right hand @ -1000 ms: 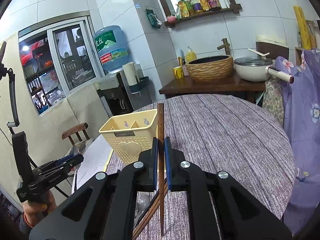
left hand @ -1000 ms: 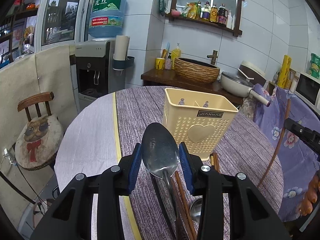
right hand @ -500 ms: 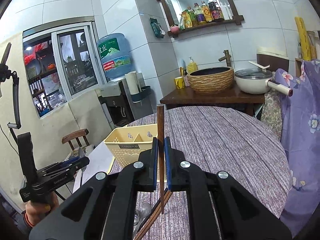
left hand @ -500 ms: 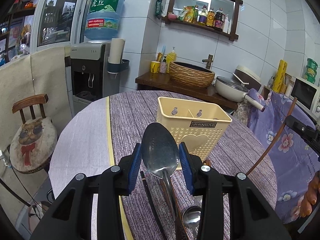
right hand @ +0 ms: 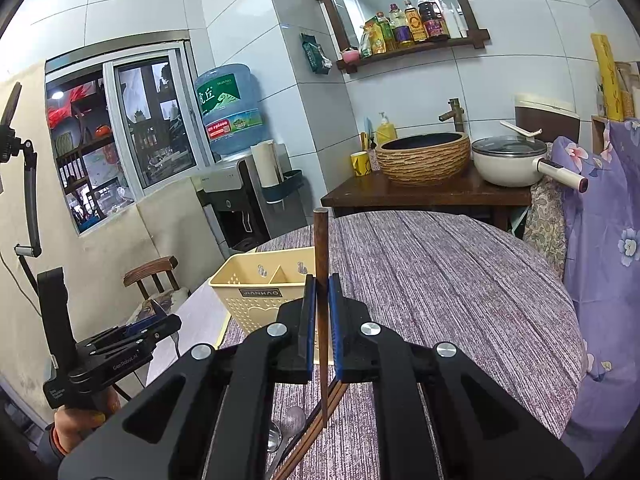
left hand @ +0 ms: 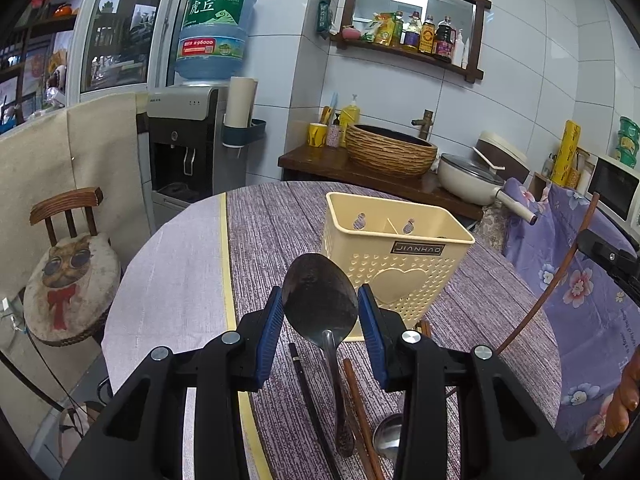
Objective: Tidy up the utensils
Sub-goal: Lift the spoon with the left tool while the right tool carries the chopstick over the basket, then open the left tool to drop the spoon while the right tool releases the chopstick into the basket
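My left gripper (left hand: 320, 312) is shut on a metal spoon (left hand: 319, 292), bowl up, handle hanging toward the table. A cream perforated utensil caddy (left hand: 396, 268) with two compartments stands just beyond it. My right gripper (right hand: 322, 312) is shut on a brown wooden chopstick (right hand: 321, 240), held upright above the table, with the caddy (right hand: 268, 288) just left of it. The chopstick also shows in the left wrist view (left hand: 560, 276). More chopsticks (left hand: 360, 412), a dark chopstick (left hand: 308, 392) and another spoon (left hand: 388, 436) lie on the table in front of the caddy.
The round table has a purple striped cloth (right hand: 440, 280) and a pale strip at its left (left hand: 172, 280). A cat-cushion chair (left hand: 68, 276) stands left. A side table behind holds a wicker basin (right hand: 424, 156) and a white pan (right hand: 512, 160). A water dispenser (left hand: 188, 144) stands further left.
Both grippers have risen and drawn back a little with their loads. The caddy looks smaller and lower in both views. The grips are unchanged.
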A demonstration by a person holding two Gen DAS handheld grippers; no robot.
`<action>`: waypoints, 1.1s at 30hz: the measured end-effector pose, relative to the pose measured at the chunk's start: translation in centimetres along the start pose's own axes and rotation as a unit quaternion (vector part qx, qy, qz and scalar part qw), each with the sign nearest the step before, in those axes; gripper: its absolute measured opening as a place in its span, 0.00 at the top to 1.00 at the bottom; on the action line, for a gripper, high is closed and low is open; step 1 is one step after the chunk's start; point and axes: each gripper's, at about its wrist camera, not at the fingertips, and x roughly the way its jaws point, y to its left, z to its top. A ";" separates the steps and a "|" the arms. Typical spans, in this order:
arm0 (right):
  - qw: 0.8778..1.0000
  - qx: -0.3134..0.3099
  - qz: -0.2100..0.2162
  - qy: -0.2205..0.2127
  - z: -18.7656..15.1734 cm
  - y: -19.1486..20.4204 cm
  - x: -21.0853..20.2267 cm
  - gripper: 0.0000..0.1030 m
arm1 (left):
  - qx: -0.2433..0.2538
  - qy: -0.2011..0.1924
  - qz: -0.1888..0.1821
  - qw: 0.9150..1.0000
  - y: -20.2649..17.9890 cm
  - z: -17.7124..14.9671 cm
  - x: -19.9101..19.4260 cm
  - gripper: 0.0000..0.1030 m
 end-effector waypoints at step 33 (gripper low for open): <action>0.999 -0.030 0.002 -0.030 9.6 3.8 8.6 0.92 | -0.007 -0.048 -0.009 0.999 -2.0 10.3 7.1 0.63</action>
